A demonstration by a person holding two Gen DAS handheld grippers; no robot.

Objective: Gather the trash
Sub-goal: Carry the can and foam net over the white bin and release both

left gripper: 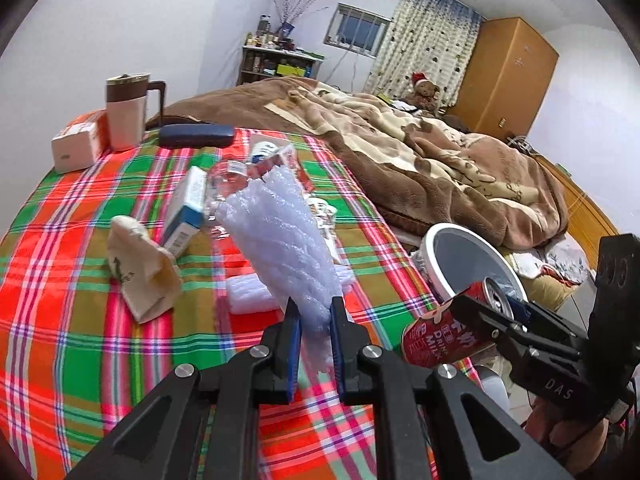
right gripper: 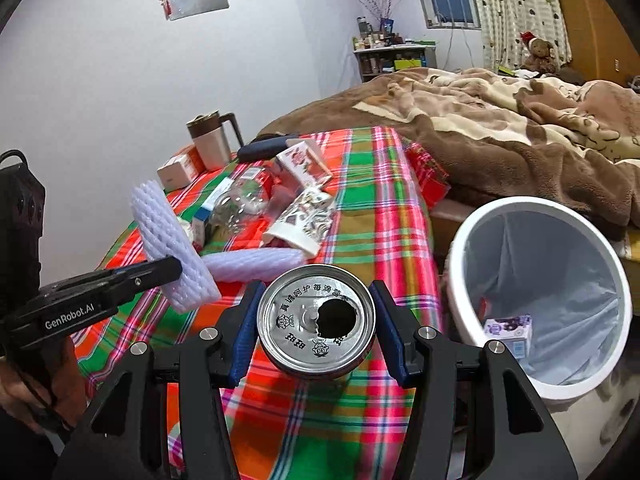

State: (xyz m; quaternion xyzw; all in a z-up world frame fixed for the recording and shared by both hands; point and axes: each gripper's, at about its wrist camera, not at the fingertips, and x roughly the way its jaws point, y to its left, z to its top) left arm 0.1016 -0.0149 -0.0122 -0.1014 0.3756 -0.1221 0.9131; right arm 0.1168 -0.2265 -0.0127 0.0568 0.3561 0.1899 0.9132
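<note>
Only in the right wrist view, a carton (right gripper: 509,335) inside the bin (right gripper: 460,256); left gripper (left gripper: 314,312) tight on foam netting (left gripper: 280,232), right gripper (right gripper: 316,320) on can (right gripper: 316,316).

White walls enclose a bed (left gripper: 440,152) under a brown blanket; a barred window (left gripper: 357,30), patterned curtain (left gripper: 432,40), cluttered shelf (left gripper: 280,60) and wooden wardrobe (left gripper: 508,76) stand behind.

"DRINK MILK" on can (left gripper: 440,336), "GenRobot.AI" on left claw (right gripper: 176,276)

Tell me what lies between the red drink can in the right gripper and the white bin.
Nothing: in the right wrist view only bare plaid tablecloth separates the red drink can from the white bin.
</note>
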